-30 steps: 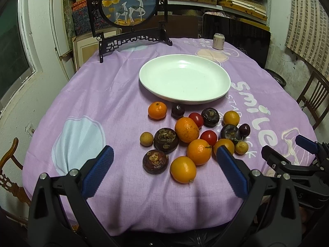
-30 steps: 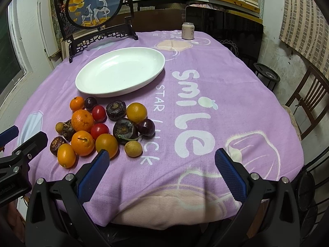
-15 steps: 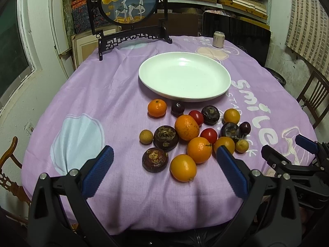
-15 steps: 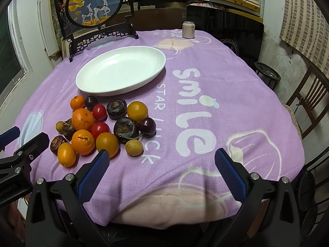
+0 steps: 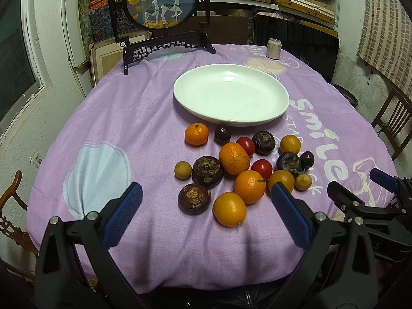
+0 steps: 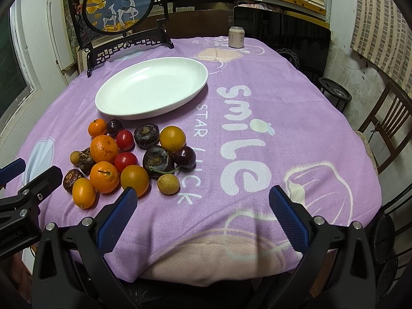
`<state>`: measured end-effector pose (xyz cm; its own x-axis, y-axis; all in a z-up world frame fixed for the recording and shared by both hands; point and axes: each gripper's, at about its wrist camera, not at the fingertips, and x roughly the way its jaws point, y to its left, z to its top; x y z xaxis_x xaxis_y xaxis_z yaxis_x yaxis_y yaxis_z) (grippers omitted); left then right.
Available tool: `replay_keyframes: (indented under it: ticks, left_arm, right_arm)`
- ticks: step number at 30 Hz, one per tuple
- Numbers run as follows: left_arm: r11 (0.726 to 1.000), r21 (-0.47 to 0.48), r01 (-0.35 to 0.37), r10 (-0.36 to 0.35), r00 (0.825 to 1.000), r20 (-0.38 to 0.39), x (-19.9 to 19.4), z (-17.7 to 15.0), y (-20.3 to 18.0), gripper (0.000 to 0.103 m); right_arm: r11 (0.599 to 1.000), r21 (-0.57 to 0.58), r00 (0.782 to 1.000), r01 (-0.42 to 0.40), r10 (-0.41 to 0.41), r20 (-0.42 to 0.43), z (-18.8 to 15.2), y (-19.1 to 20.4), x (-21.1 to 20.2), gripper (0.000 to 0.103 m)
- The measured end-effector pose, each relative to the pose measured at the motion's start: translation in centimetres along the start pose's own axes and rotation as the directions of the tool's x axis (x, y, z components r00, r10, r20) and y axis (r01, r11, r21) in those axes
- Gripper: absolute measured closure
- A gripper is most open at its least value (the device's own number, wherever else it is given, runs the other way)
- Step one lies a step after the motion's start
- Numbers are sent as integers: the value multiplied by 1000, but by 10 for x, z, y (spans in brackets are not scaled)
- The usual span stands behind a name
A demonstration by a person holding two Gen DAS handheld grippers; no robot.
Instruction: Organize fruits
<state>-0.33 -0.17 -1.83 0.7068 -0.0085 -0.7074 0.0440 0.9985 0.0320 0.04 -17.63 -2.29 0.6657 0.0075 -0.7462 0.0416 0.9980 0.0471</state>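
At frame centre, fruit (image 5: pixel 239 170) sits below the bare plate (image 5: pixel 280 108). Both my grippers, left (image 5: pixel 203 200) and right (image 6: pixel 200 204), gape wide, holding nothing. Nothing's sorted; next I'd pick the nearest orange (image 5: pixel 230 208).

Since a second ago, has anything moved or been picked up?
Barely. The left gripper has eased slightly forward toward the fruit pile; the right gripper hardly shifted. Both stay open and hold nothing. The white plate is still bare, and no fruit has moved on the purple cloth.
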Motion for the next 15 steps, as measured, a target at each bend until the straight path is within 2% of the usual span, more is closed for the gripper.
replay_keyframes:
  ticks: [15]
  left_arm:
    - [1000, -16, -8, 8, 1000, -12, 5, -2, 9, 2]
  right_arm:
    - [1000, -6, 1000, 2, -2, -8, -2, 0, 2, 1]
